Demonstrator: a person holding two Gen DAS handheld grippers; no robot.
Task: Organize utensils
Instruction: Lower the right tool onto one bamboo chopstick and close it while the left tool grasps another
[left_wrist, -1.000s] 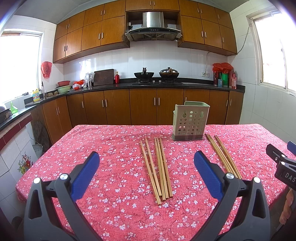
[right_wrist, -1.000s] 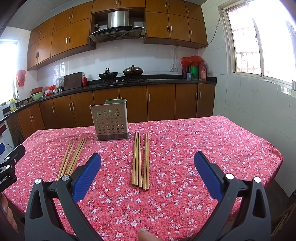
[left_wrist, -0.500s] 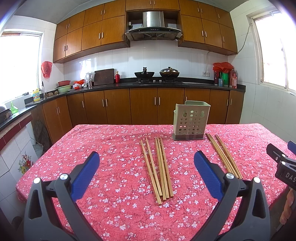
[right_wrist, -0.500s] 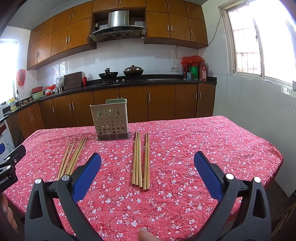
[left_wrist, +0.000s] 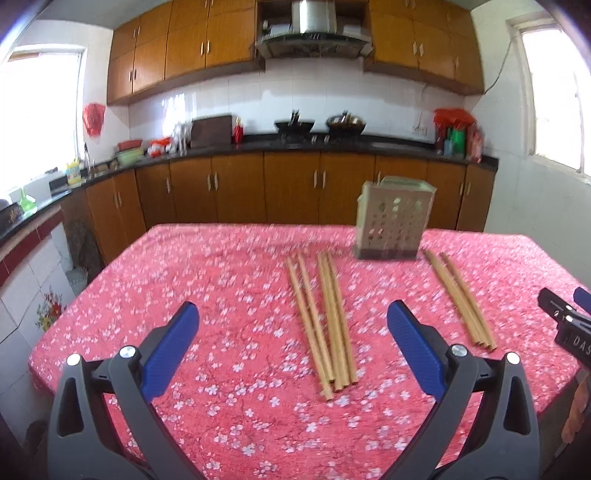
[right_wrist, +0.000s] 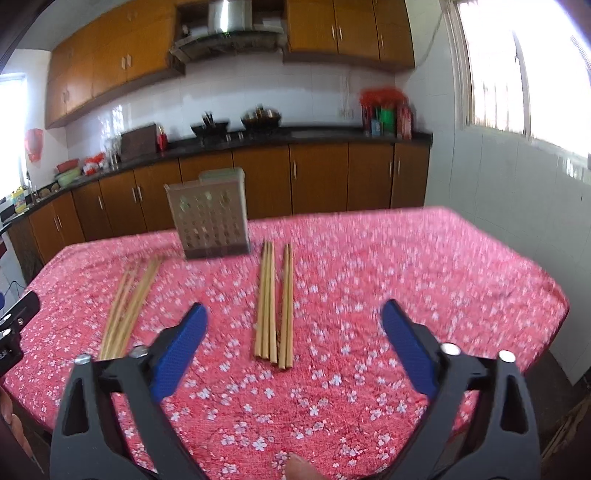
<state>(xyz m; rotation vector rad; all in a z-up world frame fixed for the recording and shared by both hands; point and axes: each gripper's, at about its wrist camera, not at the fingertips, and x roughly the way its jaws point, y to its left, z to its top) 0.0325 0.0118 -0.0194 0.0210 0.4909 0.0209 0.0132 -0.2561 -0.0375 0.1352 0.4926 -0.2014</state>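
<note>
Two bundles of bamboo chopsticks lie on the red flowered tablecloth (left_wrist: 184, 277). In the left wrist view, the left bundle (left_wrist: 325, 321) lies ahead of my left gripper (left_wrist: 291, 314), which is open and empty. The right bundle (left_wrist: 460, 299) lies further right. A perforated beige utensil holder (left_wrist: 391, 225) stands upright behind both bundles. In the right wrist view, the right bundle (right_wrist: 275, 302) lies ahead of my right gripper (right_wrist: 294, 310). Its jaws are closing a little with nothing held between them. The left bundle (right_wrist: 129, 306) and the holder (right_wrist: 210, 218) are also in sight.
Brown kitchen cabinets (left_wrist: 291, 188) and a dark counter with pots run behind the table (right_wrist: 424, 277). A white tiled wall (right_wrist: 498, 221) stands close on the right. The other gripper shows at each view's edge. A fingertip (right_wrist: 295, 465) shows at the bottom.
Both views have tipped down and moved in toward the table, now blurred. The right gripper's fingers stand slightly closer together. The chopsticks and holder have not moved.
</note>
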